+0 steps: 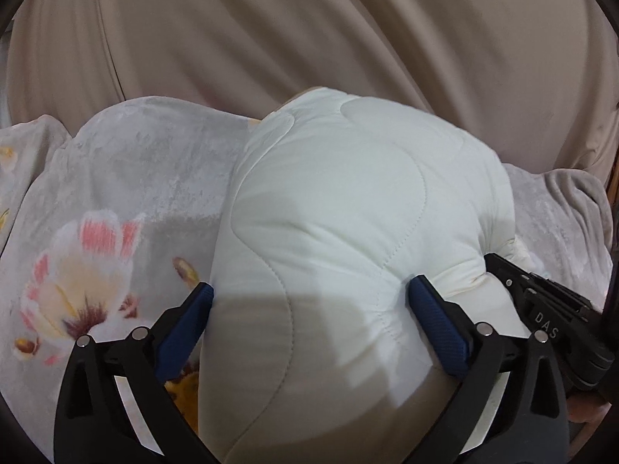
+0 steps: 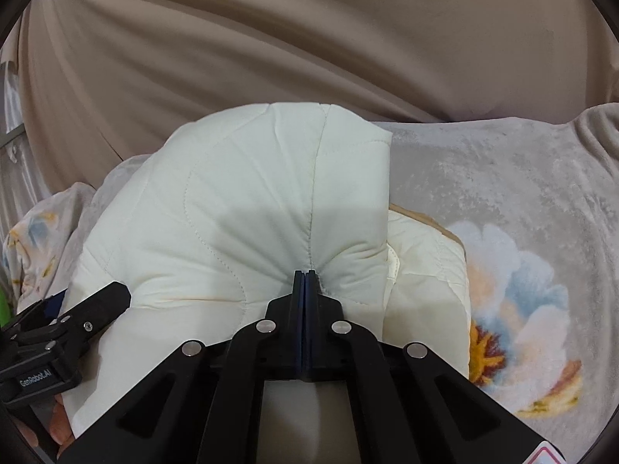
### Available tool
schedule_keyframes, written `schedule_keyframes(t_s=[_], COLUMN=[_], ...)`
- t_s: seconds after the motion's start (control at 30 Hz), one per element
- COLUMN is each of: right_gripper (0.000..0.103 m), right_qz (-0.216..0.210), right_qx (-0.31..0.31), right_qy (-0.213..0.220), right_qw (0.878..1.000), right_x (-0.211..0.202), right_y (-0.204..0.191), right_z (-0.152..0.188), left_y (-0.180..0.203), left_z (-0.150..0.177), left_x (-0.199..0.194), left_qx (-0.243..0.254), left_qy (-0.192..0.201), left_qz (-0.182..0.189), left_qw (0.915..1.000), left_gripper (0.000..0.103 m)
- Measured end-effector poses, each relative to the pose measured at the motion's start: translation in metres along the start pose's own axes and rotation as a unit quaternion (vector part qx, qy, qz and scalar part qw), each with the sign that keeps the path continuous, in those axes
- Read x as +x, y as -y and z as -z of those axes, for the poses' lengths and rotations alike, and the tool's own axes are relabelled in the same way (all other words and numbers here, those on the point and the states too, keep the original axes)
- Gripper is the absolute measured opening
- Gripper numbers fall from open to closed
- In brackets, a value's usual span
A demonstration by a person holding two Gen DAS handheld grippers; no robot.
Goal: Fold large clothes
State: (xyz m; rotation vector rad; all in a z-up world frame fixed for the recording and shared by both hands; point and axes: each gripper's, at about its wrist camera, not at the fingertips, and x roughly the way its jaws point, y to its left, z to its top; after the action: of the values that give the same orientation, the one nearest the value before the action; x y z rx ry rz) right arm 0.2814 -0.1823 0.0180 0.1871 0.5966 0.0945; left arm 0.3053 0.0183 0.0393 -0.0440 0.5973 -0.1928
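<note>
White quilted garment (image 1: 332,208), prob. a padded jacket, lies bunched on a grey floral blanket (image 1: 116,178) w/ a beige curtain (image 1: 271,31) behind, upper half of both views. It fills the centre of each frame, puffed up in a dome.

Left tongs (image 1: 313,301): spread wide, blue pads either side of the padding at lower centre of left view; right pad looks to dent the fabric, left pad sits at its edge. No clamp, so not holding. Right tongs (image 2: 305,274): fully closed, pinching a gather of cloth at a seam, lower centre of right view; creases fan out from the pinch.

Handling, as I judge it:
- Soft, springy, light for its bulk. Filling pushes back, so folds prob. won't stay flat w/o pressing.
- Shell looks smooth, maybe slick; thin pinch could slip under pull.
- Not fragile; stitching ok to tug.
- Thick layers: wide-open tongs needed to get over a doubled edge.

Where to grab: seams, hems or edges, where cloth is thinner and stitched, e.g. the vertical seam (image 2: 315,178). Avoid mid-panel puffs. A second layer (image 2: 425,270) shows at right of right view, under the top fold; edge there is a fair 2nd hold.
</note>
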Motion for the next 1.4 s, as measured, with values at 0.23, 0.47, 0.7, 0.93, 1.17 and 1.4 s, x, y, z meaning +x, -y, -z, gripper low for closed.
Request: schedule_keyframes(t_s=[0.23,0.47,0.7,0.93,1.17,1.4], right_gripper=[0.001,0.035,0.040,0.040,0.044,0.045], right_qz=[0.038,0.065,0.102,0.107,0.117,0.127], right_qx=[-0.021,-0.036,-0.016,0.004,-0.019,-0.031], right_qy=[-0.015,0.008,-0.055,-0.093,-0.098,-0.103], right_qw=[0.999,0.997,0.993,0.990,0.988,0.986], right_x=[-0.034,-0.141,-0.168,-0.160,-0.153,-0.149], right_y=[-0.017,-0.028,-0.013,-0.013,-0.029,-0.035], right_z=[-0.009,0.019,0.098,0.142,0.153,0.155], left_y=[-0.005,-0.003,0.013,0.024,0.026,0.036], left_z=[-0.003,0.023,0.087,0.126,0.133,0.136], left_x=[-0.025,-0.103,-0.135,-0.131,-0.126,-0.126], left_qx=[-0.005,0.024,0.041,0.037,0.037,0.067], left_qy=[-0.011,-0.005,-0.046,-0.076,-0.081,-0.080], left_qz=[-0.007,-0.037,-0.034,-0.041,-0.047,-0.051], left_qw=[0.9999,0.9990,0.9975,0.9956,0.9949,0.9932], left_gripper=[0.098,0.098,0.098,0.098,0.098,0.098])
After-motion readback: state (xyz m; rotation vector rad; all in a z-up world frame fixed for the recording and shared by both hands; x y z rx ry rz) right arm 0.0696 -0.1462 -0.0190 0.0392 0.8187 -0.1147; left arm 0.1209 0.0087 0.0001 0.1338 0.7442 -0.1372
